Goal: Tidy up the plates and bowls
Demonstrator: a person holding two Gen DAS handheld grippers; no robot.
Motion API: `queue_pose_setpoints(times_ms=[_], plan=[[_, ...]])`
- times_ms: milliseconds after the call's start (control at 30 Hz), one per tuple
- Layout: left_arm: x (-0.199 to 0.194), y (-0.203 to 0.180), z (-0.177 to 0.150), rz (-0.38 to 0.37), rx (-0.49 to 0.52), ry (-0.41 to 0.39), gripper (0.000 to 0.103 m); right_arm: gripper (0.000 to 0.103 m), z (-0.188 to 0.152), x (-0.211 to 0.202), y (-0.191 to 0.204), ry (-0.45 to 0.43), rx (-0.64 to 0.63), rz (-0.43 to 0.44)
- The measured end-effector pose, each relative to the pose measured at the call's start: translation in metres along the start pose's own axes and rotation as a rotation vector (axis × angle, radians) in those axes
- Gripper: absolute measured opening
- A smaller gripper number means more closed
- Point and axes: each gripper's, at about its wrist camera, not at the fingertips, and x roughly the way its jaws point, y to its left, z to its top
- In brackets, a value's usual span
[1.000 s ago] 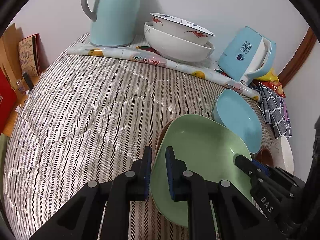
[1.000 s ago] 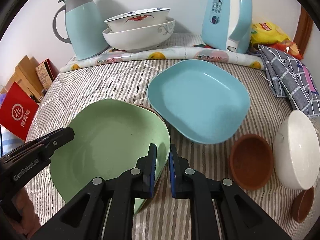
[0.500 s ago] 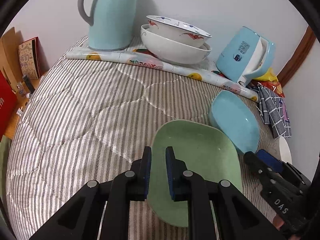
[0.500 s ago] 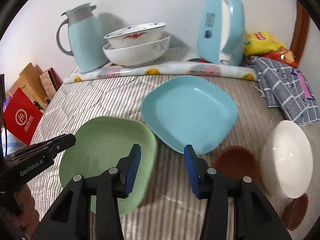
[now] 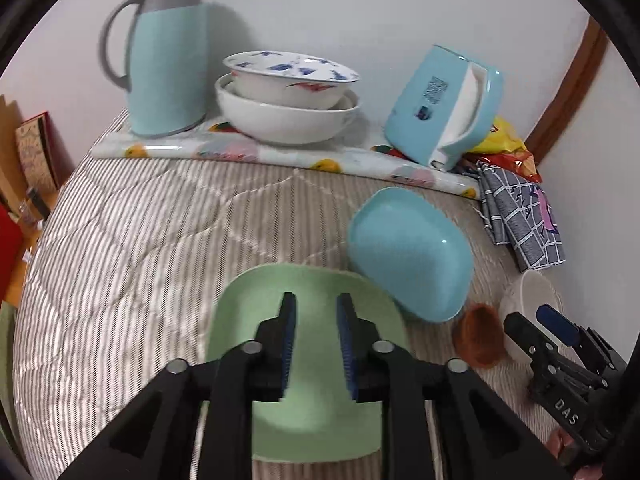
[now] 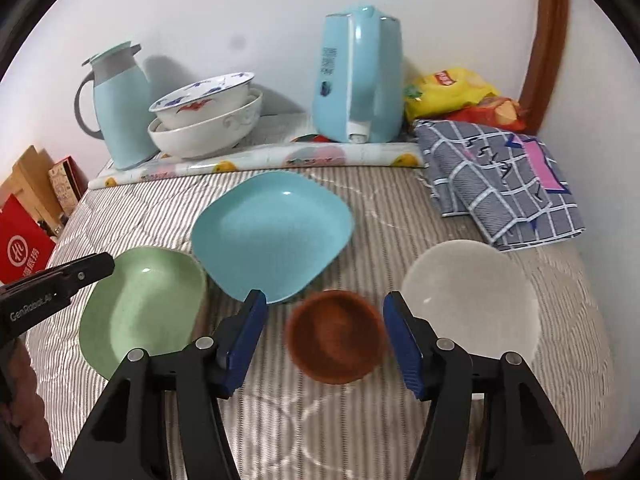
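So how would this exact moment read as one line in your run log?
left gripper: opening, empty | right gripper: opening, empty | green plate: lying on quilt, released

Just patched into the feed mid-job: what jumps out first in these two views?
Two bright plates lie side by side on the striped quilt: a green plate at left, a blue plate behind it at centre. The right gripper, open, frames a small brown bowl, a white bowl beside it. Two stacked white bowls stand at the wall.
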Motion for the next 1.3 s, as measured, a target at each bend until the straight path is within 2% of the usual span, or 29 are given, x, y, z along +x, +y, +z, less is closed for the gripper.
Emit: queue_pose_setpoints(times_ms=[100,200,500,600,767,1067,1167,1300], plan=[[0.005,-0.016,0.008,0.007,0.024,-0.006,0.035,0.061,0.005,-0.002,-0.014,0.001,0.029,0.023],[0.015,-0.029,0.017,0.034,0.037,0.001,0.041,0.061,0.011,-0.001,-0.024,-0.001,0.06,0.041],[0.039,-0.038,0.03,0.073,0.039,0.027,0.041,0.061,0.031,0.022,-0.03,0.011,0.055,0.05],[0.05,-0.035,0.036,0.039,0.026,0.044,0.041,0.061,0.038,0.037,-0.03,0.03,0.052,0.05],[0.069,-0.033,0.045,0.031,0.012,0.073,0.041,0.06,0.047,0.062,-0.025,0.062,0.049,0.061],[0.098,-0.036,0.053,-0.001,0.02,0.118,0.041,0.051,0.057,0.099,-0.011,0.122,-0.004,0.038],[0.109,-0.039,0.054,0.015,0.034,0.135,0.041,0.05,0.061,0.108,-0.008,0.136,-0.02,0.029],[0.121,-0.043,0.054,0.016,0.042,0.15,0.034,0.04,0.064,0.12,-0.007,0.169,-0.031,0.016]])
